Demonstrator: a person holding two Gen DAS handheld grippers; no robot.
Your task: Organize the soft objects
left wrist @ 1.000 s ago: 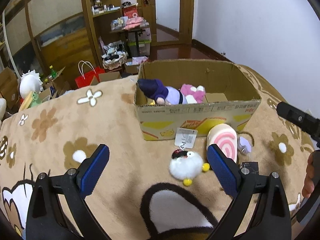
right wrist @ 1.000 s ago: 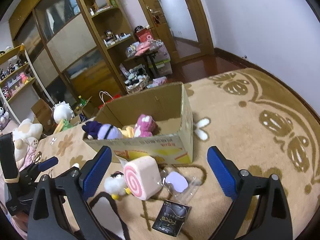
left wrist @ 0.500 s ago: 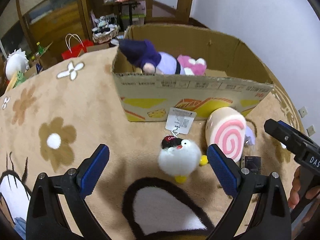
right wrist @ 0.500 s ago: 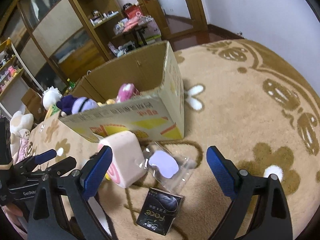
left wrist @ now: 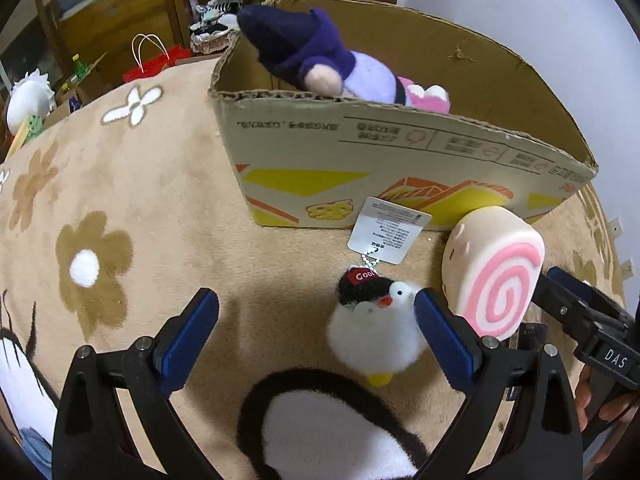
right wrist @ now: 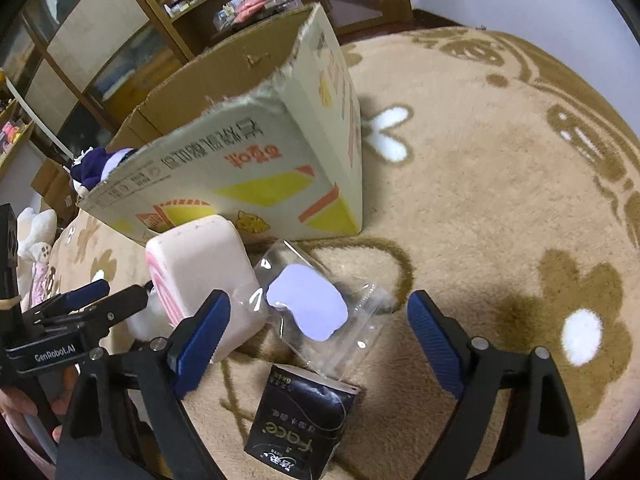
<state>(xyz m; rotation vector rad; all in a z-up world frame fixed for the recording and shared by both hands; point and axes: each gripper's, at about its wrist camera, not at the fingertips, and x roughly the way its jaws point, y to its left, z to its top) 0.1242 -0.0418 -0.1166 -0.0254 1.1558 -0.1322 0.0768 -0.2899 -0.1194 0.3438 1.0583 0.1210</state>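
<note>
A cardboard box (left wrist: 400,160) stands on the tan blanket and holds a purple plush (left wrist: 308,60) and a pink plush (left wrist: 428,96). In front of it lie a white duck plush (left wrist: 374,332) with a paper tag (left wrist: 386,228) and a pink swirl roll cushion (left wrist: 494,276). My left gripper (left wrist: 316,336) is open, low over the blanket, with the duck just inside its right finger. My right gripper (right wrist: 318,336) is open around a lilac pad in a clear bag (right wrist: 308,304). The roll cushion (right wrist: 204,272) sits by its left finger. The box (right wrist: 256,168) is beyond.
A black tissue pack (right wrist: 300,424) lies under the right gripper. The other gripper shows at the right edge of the left wrist view (left wrist: 588,328) and at the left of the right wrist view (right wrist: 80,308). Shelves, a red bag (left wrist: 152,60) and plush toys stand beyond the blanket.
Both grippers have moved forward and down toward the items in front of the box. The duck and the bagged pad now lie between the open fingers. Nothing has been grasped.
</note>
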